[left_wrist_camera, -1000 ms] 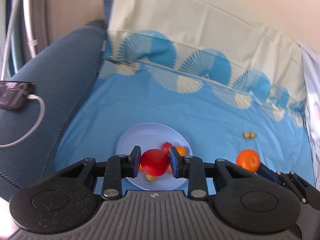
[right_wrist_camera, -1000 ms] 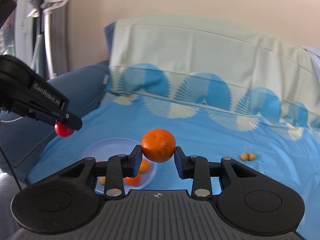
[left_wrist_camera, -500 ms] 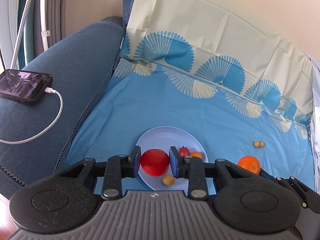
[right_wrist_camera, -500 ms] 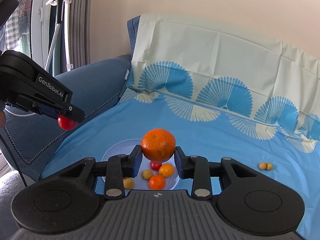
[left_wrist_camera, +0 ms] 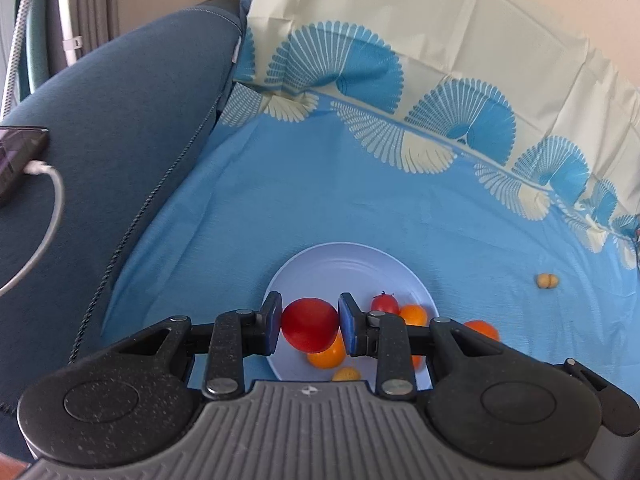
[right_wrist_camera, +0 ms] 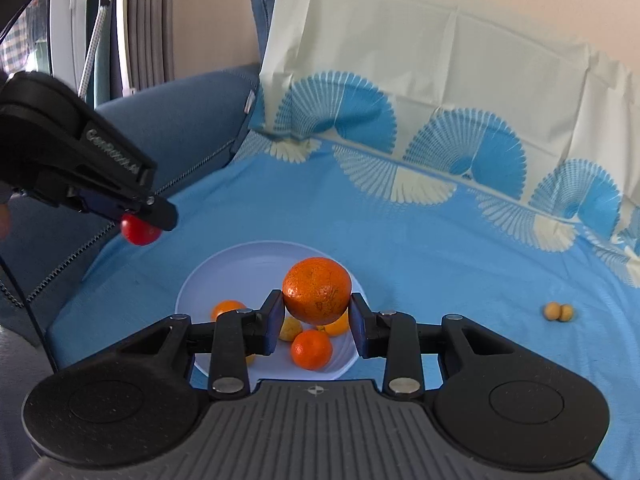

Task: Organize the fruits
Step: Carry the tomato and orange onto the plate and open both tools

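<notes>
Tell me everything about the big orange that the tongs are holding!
The orange is round, bright orange and dimpled, with a few darker specks on its skin. The right tongs grip it at its lower sides, blue pads pressing on either side, so most of it sits above them. It is held in the air above the pale blue plate, touching only the pads, not the smaller fruits below.
</notes>
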`<state>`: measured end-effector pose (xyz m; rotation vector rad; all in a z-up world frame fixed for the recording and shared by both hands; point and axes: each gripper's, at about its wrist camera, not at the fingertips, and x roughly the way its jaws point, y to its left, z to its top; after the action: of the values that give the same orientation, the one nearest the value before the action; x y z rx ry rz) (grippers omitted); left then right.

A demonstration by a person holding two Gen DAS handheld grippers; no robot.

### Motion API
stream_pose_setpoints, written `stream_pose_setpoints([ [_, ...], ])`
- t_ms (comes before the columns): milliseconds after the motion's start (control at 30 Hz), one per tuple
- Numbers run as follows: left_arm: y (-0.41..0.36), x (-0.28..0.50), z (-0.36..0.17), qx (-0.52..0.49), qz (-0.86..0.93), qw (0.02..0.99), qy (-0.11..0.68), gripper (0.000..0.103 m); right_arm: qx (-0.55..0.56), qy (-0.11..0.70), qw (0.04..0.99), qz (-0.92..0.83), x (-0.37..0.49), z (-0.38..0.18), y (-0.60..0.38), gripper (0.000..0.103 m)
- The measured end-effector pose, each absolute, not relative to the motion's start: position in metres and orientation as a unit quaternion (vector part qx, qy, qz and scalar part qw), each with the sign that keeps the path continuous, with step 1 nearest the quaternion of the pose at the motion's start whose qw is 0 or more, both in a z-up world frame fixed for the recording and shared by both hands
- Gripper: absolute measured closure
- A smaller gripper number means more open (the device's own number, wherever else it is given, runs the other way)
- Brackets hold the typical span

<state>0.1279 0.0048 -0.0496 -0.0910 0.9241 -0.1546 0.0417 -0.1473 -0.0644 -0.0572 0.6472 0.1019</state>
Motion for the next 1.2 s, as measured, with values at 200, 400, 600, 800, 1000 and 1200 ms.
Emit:
stream_pose_setpoints([
  [200,-0.006,0.157,-0.078,-0.028,-0.065,0.886,0.458,0.069,-0.035,0.335,0.939,0.063,0.07,-0.086,-0.14,0.067],
  [400,-0.011,0.181,-0.099,-0.001,-0.052,0.884,0.465,0.069,-0.042,0.35,0.933,0.072,0.09,-0.101,-0.132,0.066],
  [600,-0.003,0.175,-0.084,-0.009,-0.056,0.9,0.433,0.0,-0.034,0.35,0.932,0.091,0.097,-0.097,-0.131,0.036],
  [800,0.009,0.135,-0.057,0.003,-0.046,0.905,0.423,0.0,-0.036,0.339,0.937,0.083,0.057,-0.07,-0.135,0.015],
  [1000,0.029,0.07,-0.03,-0.017,-0.038,0.905,0.424,0.0,-0.023,0.346,0.936,0.06,-0.006,-0.047,-0.138,0.009],
  [1200,0.041,0.018,0.002,-0.02,-0.045,0.925,0.377,0.0,-0.004,0.314,0.949,0.035,-0.049,-0.018,-0.138,0.006],
])
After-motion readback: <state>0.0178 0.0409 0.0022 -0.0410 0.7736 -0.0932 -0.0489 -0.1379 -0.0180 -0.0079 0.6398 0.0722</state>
